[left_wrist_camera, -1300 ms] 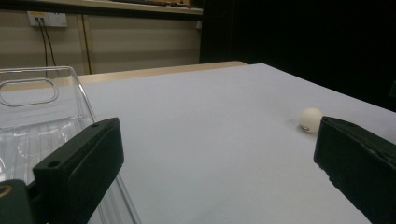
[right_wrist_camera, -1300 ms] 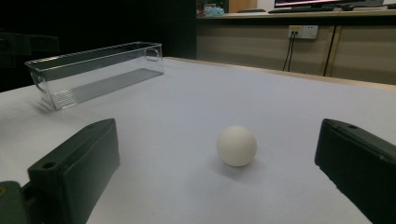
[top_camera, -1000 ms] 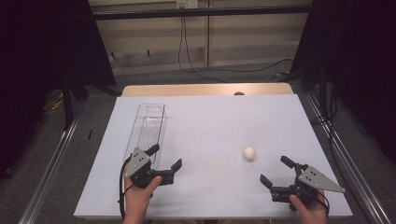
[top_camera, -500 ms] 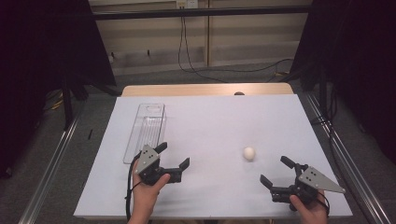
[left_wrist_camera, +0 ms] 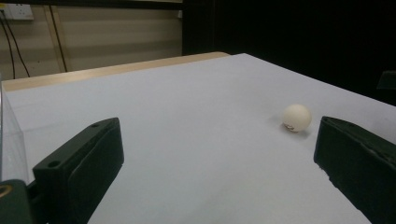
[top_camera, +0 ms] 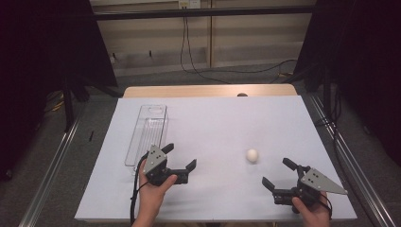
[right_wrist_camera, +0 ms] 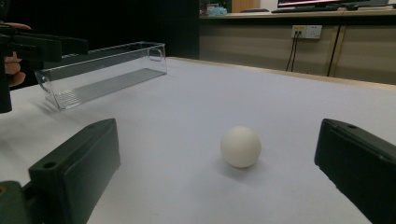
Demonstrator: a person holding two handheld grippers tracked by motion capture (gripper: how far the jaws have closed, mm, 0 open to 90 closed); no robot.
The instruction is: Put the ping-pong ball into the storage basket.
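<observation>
Ball (top_camera: 252, 155): resting on white surface (top_camera: 213, 123), right of centre, well apart from clear tray (top_camera: 147, 135).
Right hand-held gripper (top_camera: 277, 176): jaws apart, nearer; ball straight ahead between jaw lines.
Left hand-held gripper (top_camera: 180, 158): jaws apart, empty; ball off right, farther.

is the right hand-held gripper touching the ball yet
Apart. The high view shows bare table between the right hand-held gripper and the ball.

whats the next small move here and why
Probably ease the right gripper forward until its open jaws straddle the ball. The ball lies loose on the table, centred between those jaws in the right gripper view, while the left gripper is farther off.
</observation>
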